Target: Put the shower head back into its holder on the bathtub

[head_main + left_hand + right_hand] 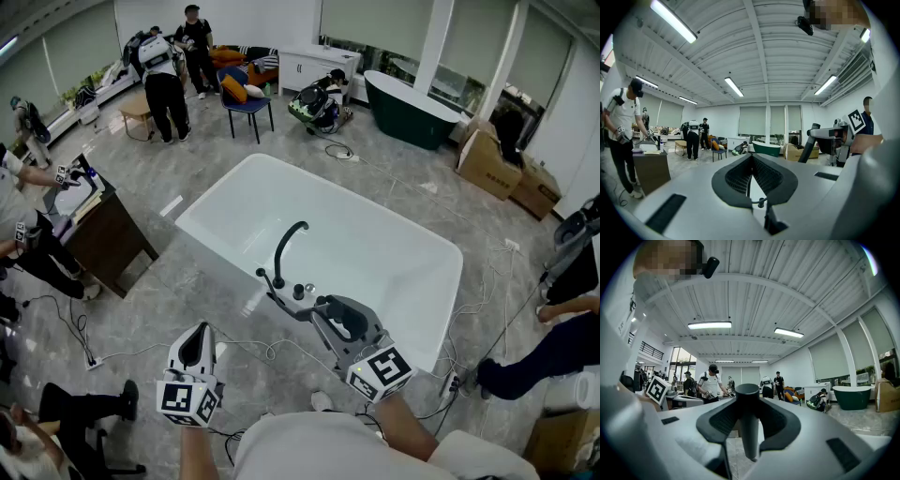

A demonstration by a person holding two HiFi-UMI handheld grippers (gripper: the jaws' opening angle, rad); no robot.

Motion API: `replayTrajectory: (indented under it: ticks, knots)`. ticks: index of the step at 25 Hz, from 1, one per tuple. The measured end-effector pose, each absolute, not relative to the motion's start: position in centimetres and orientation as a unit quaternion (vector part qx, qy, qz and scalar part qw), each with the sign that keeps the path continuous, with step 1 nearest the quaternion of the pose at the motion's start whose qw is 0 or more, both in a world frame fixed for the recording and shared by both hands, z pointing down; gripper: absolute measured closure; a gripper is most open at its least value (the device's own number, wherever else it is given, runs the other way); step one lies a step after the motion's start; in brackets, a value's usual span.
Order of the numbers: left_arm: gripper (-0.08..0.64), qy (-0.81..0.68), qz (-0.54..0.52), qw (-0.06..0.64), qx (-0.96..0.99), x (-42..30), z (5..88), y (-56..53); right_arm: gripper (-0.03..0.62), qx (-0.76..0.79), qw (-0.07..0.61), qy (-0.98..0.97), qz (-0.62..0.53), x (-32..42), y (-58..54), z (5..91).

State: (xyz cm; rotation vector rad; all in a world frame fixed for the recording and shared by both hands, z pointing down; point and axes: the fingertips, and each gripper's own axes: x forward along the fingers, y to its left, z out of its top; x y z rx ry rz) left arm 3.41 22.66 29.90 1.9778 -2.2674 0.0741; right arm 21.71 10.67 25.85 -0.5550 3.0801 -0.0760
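Shower head (749,427) held crosswise in our right gripper (323,314), its holder (265,277) apparently just ahead-left on the bathtub (375,208) rim; left gripper (192,342) closed, empty.

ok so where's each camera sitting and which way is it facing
Head view: on the person's head, looking steeply down at the white tub and faucet; left claw, right claw and shirt show.
Left gripper view: on the left claw, looking level across the room; its shut jaws show.
Right gripper view: on the right claw, looking level across the room; its jaws grip the shower head.
Shared: both gripper views catch the green tub and the other claw's cube.
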Motion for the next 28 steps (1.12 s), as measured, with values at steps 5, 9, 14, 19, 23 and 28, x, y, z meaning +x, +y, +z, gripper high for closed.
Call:
replayTrajectory:
  ticks: [5,9,14,19,23,28]
  knots:
    - [0.549,-0.75,0.006,0.063,0.658,3.5,29.0,22.2,0.446,-0.177,0.004,0.984,-0.025,21.9,10.2,25.6]
    - [0.549,-0.745,0.01,0.062,0.664,3.5,29.1,22.1,0.446,-0.181,-0.001,0.983,-0.023,21.7,10.5,25.8]
    - [0.549,-0.741,0.008,0.066,0.668,3.7,29.3,22.5,0.446,-0.181,0.001,0.983,-0.023,21.8,10.9,25.7]
    - [0.549,-0.741,0.003,0.065,0.669,3.4,29.0,23.1,0.445,-0.182,0.004,0.983,-0.03,21.7,11.4,25.3]
    - [0.549,-0.733,-0.001,0.067,0.677,2.9,29.4,24.2,0.446,-0.19,0.0,0.982,-0.019,21.0,12.4,25.4]
    - [0.549,-0.72,-0.002,0.075,0.689,2.3,30.0,25.9,0.446,-0.202,-0.004,0.979,-0.007,19.8,13.6,25.2]
